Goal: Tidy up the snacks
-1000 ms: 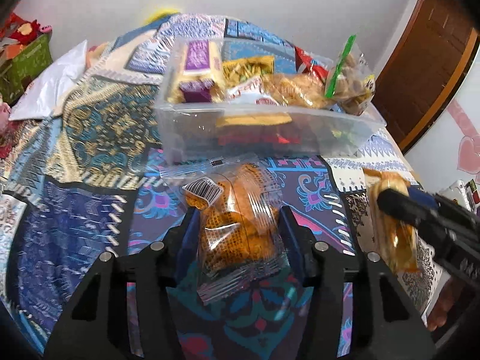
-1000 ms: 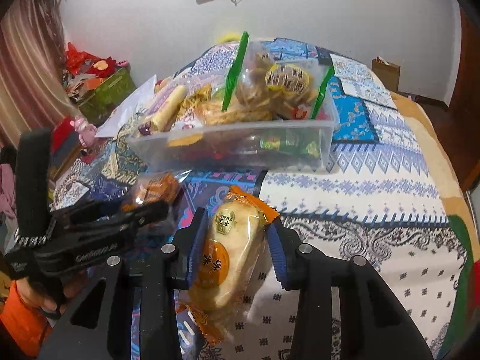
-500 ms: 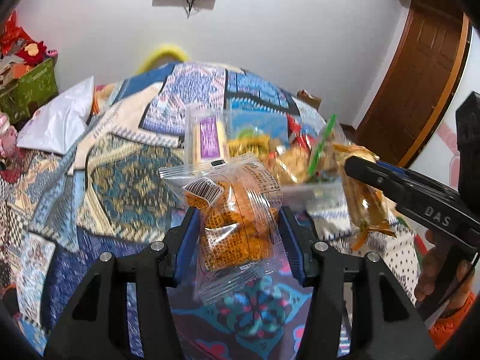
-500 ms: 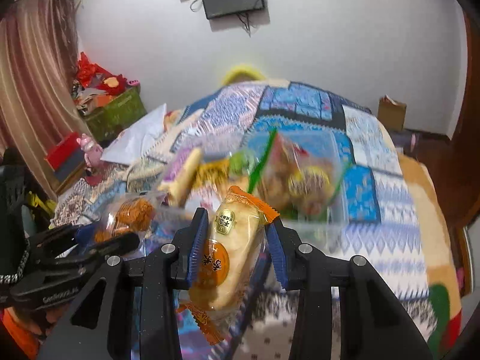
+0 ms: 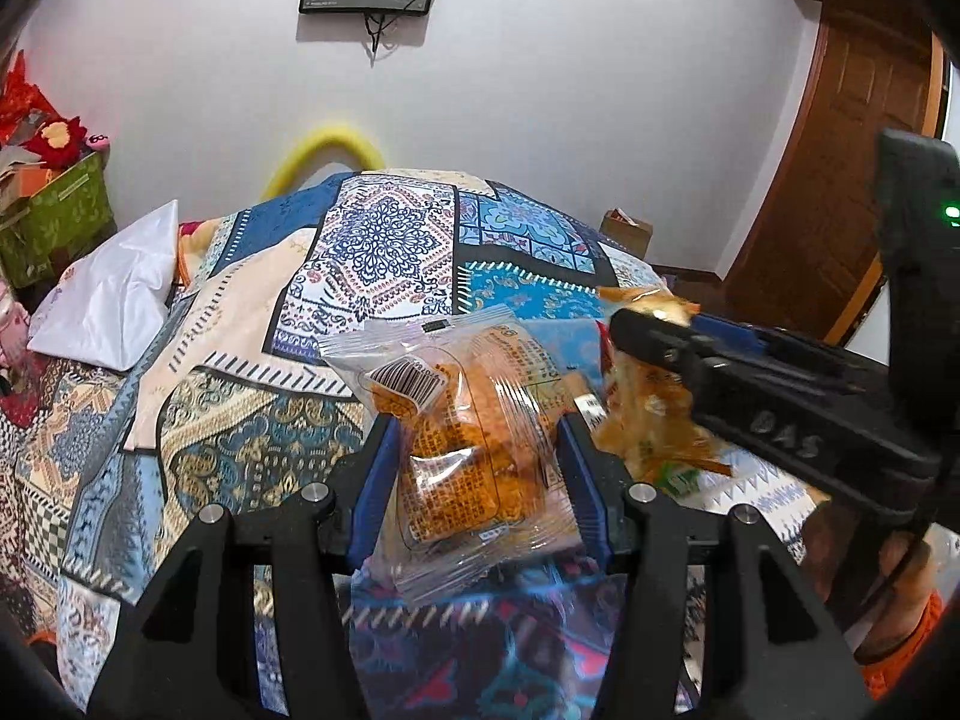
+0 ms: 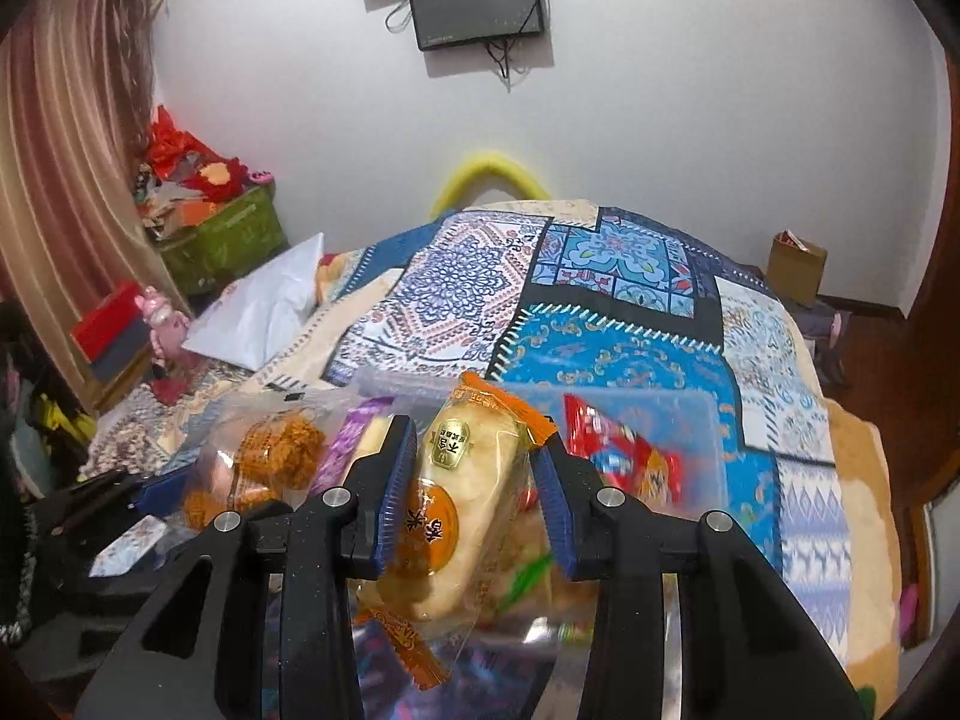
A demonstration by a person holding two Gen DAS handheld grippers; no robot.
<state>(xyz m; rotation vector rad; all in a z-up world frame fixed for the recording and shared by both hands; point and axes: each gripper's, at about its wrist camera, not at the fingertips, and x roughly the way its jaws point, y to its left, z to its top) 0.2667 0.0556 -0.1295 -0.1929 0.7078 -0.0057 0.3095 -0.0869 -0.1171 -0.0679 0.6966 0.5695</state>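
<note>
Left gripper [image 5: 477, 465] clamps a clear pack of orange crackers [image 5: 462, 438], held above the patchwork quilt [image 5: 384, 240]. Right gripper [image 6: 474, 483] pinches a rice cake packet [image 6: 456, 498] over the clear bin's far rim [image 6: 690, 414]. Packs nearly touch; open quilt beyond.

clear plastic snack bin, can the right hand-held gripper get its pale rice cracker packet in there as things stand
Probably yes. The right hand-held gripper holds the pale rice cracker packet with orange ends just over the clear plastic snack bin, whose top is open; the snacks already inside leave room.
</note>
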